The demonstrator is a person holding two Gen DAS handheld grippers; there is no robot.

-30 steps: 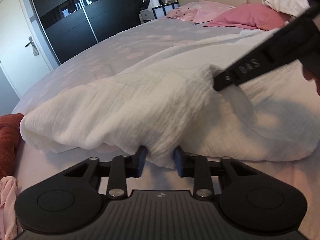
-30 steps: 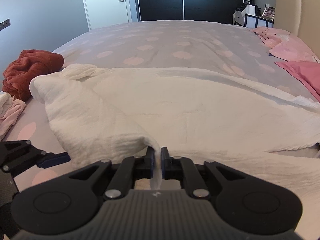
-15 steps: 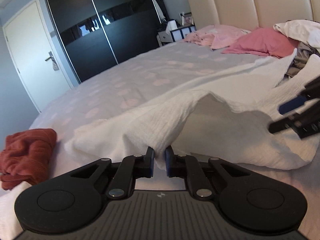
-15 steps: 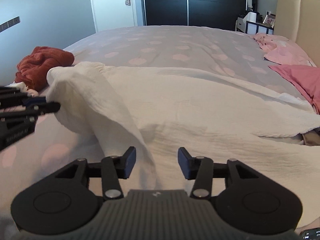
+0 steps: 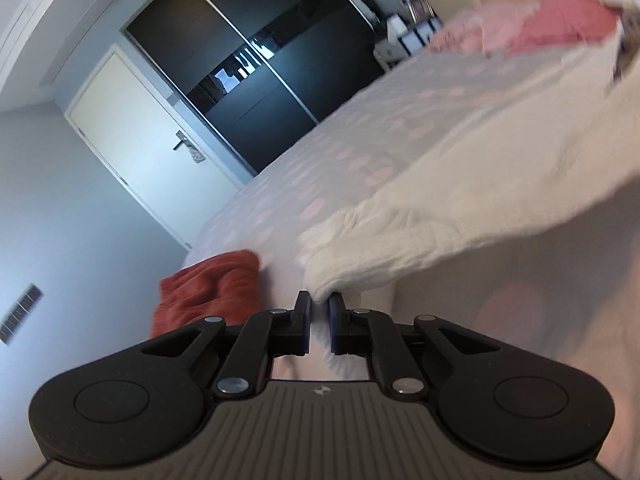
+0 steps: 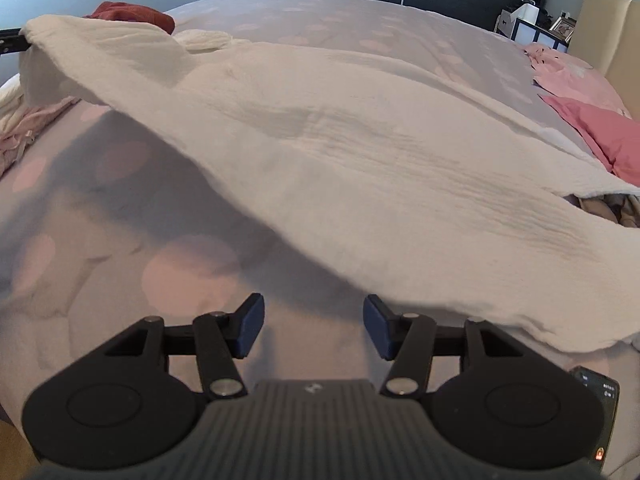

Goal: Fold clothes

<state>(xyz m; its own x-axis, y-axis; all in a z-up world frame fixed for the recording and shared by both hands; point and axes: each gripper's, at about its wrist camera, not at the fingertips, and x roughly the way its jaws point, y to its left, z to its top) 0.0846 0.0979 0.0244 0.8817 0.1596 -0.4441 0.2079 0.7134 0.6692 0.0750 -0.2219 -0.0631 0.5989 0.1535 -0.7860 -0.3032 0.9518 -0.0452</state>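
Observation:
A large white crinkled garment (image 6: 360, 152) lies spread across the bed, its near-left edge lifted off the cover. My left gripper (image 5: 319, 306) is shut on a corner of this white garment (image 5: 460, 200) and holds it up; the left wrist view is tilted and blurred. In the right wrist view the left gripper's tip (image 6: 12, 42) shows at the far left, at the raised corner. My right gripper (image 6: 314, 318) is open and empty, low over the bedcover, just in front of the garment's near edge.
The bed (image 6: 120, 240) has a grey cover with pink dots. A rust-red garment (image 5: 208, 284) lies near the foot corner, also in the right wrist view (image 6: 132, 12). Pink clothes (image 6: 592, 120) lie by the headboard, pale clothes (image 6: 16, 120) at the left. A phone (image 6: 600, 400) is at the lower right.
My right gripper let go of the white garment, opened wide and pulled back. My left gripper closed on its corner, lifted it and swung left, tilting its view.

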